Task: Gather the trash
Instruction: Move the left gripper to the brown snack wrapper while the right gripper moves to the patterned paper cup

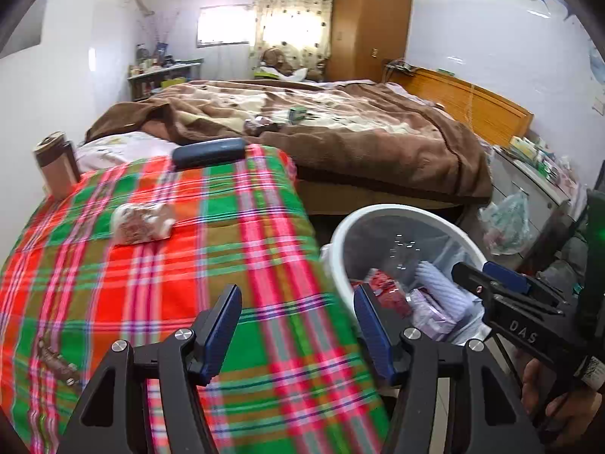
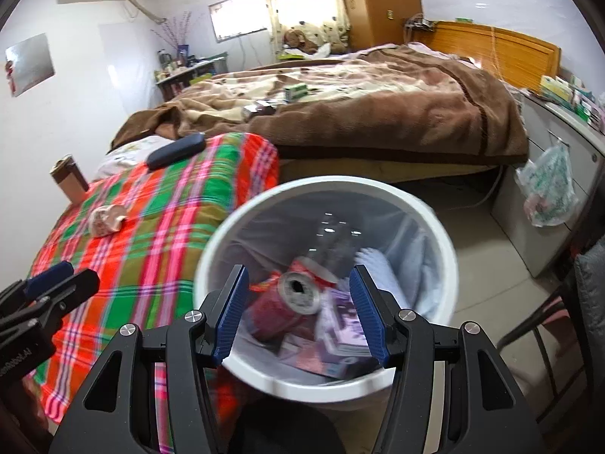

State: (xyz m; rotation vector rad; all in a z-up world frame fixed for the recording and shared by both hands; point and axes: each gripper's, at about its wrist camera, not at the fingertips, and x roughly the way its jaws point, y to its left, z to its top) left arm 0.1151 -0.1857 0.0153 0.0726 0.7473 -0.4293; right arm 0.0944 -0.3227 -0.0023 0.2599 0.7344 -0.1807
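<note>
Now both grippers gape empty: right gripper (image 2: 298, 314) over the white round bin (image 2: 446, 249); left gripper (image 1: 298, 335) should approach the crumpled wrapper (image 1: 143, 223) mid-plaid cloth (image 1: 94, 276) squarely.

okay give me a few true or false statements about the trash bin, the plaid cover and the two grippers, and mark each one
1. The right gripper hangs over the white bin with nothing between its fingers. True.
2. The bin is empty. False: a red can and other packaging lie inside it.
3. A crumpled wrapper lies on the plaid cover. True.
4. The left gripper is clamped on the wrapper. False: its fingers stand apart and empty, and the wrapper lies farther up the cover.
5. The dark blue case is in the bin. False: it lies at the far edge of the plaid cover.
</note>
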